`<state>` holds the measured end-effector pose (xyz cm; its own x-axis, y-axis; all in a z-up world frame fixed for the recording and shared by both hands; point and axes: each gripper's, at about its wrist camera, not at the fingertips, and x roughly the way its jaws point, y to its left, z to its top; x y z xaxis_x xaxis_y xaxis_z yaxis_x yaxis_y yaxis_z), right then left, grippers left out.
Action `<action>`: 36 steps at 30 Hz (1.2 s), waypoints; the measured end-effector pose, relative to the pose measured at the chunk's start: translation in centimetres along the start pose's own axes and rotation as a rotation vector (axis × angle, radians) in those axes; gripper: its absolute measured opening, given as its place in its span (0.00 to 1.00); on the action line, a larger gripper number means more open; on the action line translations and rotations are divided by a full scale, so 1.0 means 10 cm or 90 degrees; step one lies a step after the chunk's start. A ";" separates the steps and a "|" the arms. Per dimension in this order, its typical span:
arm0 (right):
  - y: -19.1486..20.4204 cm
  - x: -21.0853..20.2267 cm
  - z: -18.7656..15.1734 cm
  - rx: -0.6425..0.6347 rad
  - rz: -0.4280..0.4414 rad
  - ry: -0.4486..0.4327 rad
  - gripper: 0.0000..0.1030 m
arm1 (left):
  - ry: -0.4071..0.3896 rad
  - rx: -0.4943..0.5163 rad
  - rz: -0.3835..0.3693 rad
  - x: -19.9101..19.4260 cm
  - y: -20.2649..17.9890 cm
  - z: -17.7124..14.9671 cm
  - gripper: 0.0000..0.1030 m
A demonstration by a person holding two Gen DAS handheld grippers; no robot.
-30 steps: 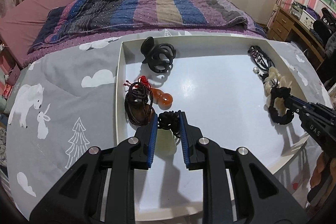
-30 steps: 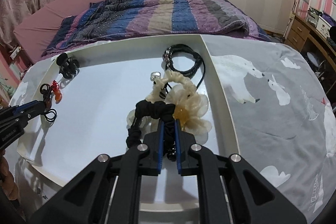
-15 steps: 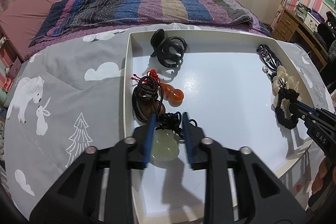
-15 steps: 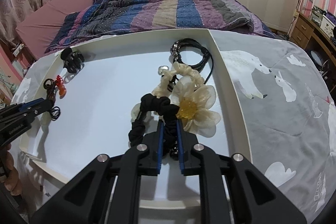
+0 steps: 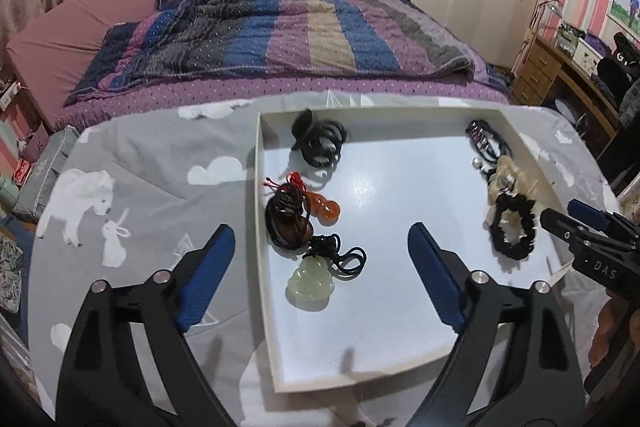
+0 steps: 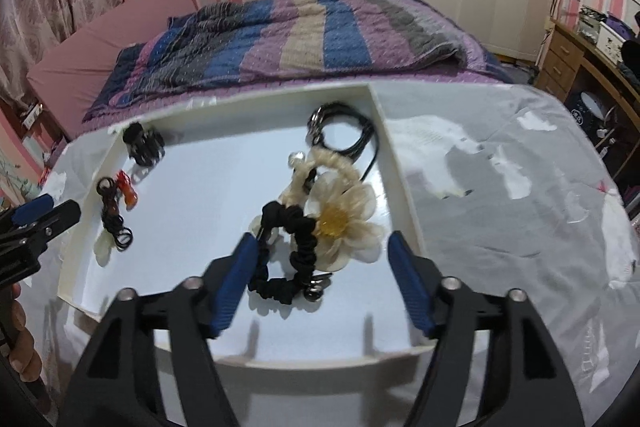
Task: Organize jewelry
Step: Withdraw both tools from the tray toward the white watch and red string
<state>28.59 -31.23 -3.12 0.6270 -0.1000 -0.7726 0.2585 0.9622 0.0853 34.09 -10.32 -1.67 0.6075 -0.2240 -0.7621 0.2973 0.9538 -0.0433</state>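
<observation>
Both tools have let go since a second ago: the left hand-held gripper, which was pinched on the black cord of the pale jade pendant, now stands wide open and drawn back, its left pad over the grey animal-print cloth and its right pad over the tray floor, the pendant lying free between them near the tray's left wall. The right hand-held gripper, closed on the black scrunchie a second ago, is likewise spread wide, with the scrunchie resting on the tray just ahead of its left pad and touching the cream flower hair tie. In the left view the right tool's body shows the letters "DAS". The white tray has a broad bare middle, with things kept to its two sides and low walls all round. Just beyond the pendant lie a dark corded pendant and an orange gourd charm, touching; farther, near the far-left corner, sits a black claw clip. At the far right, black cord necklaces lie coiled by the wall. Beyond the tray is a bed with a striped quilt.
</observation>
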 end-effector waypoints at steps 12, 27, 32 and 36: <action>-0.15 -0.89 -0.15 -0.024 -0.041 -0.054 0.92 | -0.030 0.017 0.037 -0.88 0.12 -0.26 0.97; -0.34 -1.54 -1.25 -0.052 -0.066 -0.040 0.92 | -0.017 -0.011 0.030 -1.60 0.26 -1.37 0.97; -0.44 -1.64 -1.64 -0.034 -0.061 -0.039 0.92 | -0.010 -0.024 0.031 -1.70 0.27 -1.75 0.97; -0.50 -1.68 -1.86 -0.014 -0.072 -0.046 0.92 | -0.006 -0.055 0.015 -1.76 0.27 -2.03 0.97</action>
<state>3.09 -29.60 -2.24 0.6463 -0.2253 -0.7291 0.3146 0.9491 -0.0144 9.24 0.31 -1.47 0.6205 -0.2023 -0.7577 0.2183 0.9725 -0.0810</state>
